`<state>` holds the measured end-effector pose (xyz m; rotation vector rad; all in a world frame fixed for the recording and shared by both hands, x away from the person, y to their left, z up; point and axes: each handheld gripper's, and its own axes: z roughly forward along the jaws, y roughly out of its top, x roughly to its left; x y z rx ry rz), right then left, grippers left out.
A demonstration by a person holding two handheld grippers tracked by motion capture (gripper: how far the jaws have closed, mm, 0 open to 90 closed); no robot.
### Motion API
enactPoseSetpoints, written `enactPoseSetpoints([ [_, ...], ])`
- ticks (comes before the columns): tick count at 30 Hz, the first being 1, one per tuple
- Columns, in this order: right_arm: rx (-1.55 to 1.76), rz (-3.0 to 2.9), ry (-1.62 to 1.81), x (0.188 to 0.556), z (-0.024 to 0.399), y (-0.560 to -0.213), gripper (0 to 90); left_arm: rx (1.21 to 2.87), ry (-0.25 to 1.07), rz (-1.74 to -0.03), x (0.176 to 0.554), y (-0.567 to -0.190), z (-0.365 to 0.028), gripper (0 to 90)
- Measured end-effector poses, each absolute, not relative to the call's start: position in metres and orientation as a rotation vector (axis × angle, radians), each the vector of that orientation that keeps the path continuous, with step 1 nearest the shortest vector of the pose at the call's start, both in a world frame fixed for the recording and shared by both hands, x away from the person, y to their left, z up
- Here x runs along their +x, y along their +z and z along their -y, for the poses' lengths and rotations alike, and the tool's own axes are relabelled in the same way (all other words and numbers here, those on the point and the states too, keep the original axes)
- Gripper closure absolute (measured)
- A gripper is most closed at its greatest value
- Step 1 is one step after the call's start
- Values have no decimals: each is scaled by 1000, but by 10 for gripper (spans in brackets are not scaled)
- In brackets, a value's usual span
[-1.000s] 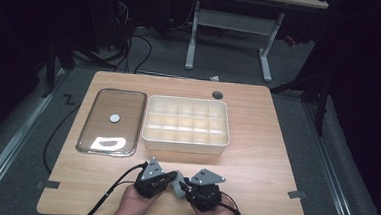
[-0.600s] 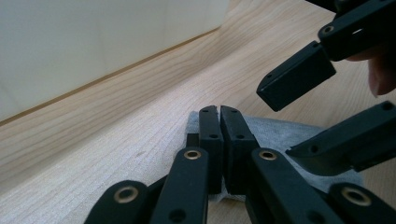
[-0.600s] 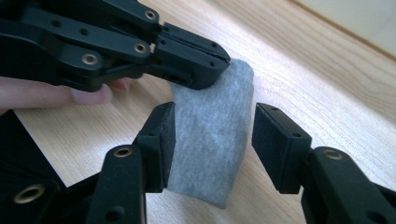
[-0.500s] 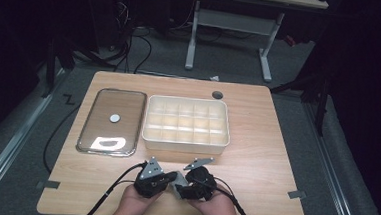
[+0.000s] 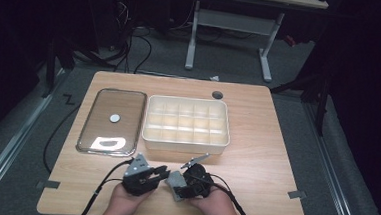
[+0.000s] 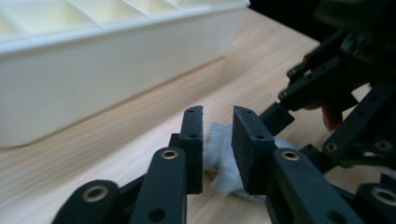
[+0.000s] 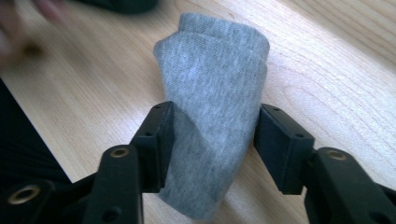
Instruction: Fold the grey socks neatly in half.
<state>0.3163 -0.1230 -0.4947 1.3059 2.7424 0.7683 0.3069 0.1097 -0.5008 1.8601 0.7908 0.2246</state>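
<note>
- right claw [image 7: 212, 140]: the grey rolled sock [image 7: 212, 107] stands between its jaws. the left pad meets the cloth; the right pad sits just at its edge, so the hold looks loose. the jaws sprang wide and have just eased inward a little. judgement: close them evenly until both pads dent the roll before lifting.
- left claw [image 6: 218, 144]: its jaws have just been opening and now stand partly apart. a bit of the same grey cloth lies between and behind them, and neither pad presses on it. judgement: draw this claw straight back, so the pads do not snag the roll and undo it.
- from above, both claws [image 5: 167, 175] meet nose to nose just in front of the cream divided tray [image 5: 185, 145], near its front wall, low over the counter [image 5: 265, 157].
- judgement: the sock likely goes into one tray compartment. carry it upright over the front wall and lower it squarely between the dividers.
- left of the tray, well apart from the claws, a clear lid [image 5: 112, 133] lies flat; it needs no attention yet.
</note>
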Motion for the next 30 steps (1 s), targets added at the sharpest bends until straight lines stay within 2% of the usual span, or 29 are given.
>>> enactPoseSetpoints([
  [5, 1317, -2762, 769, 318, 123, -495, 514, 1896, 389, -891, 299, -511, -158, 643],
  [8, 1316, -2779, 771, 317, 121, -497, 525, 1889, 381, -963, 306, -516, -176, 606],
  [10, 1315, -2803, 763, 317, 120, -498, 540, 1873, 405, -985, 310, -517, -180, 587],
  [13, 1281, -2822, 785, 317, 117, -497, 648, 1867, 389, -1006, 312, -521, -182, 564],
  [16, 1252, -2811, 774, 317, 117, -494, 694, 1882, 395, -998, 312, -523, -181, 559],
  [30, 1216, -2752, 721, 318, 135, -481, 700, 1904, 416, -973, 312, -523, -181, 519],
])
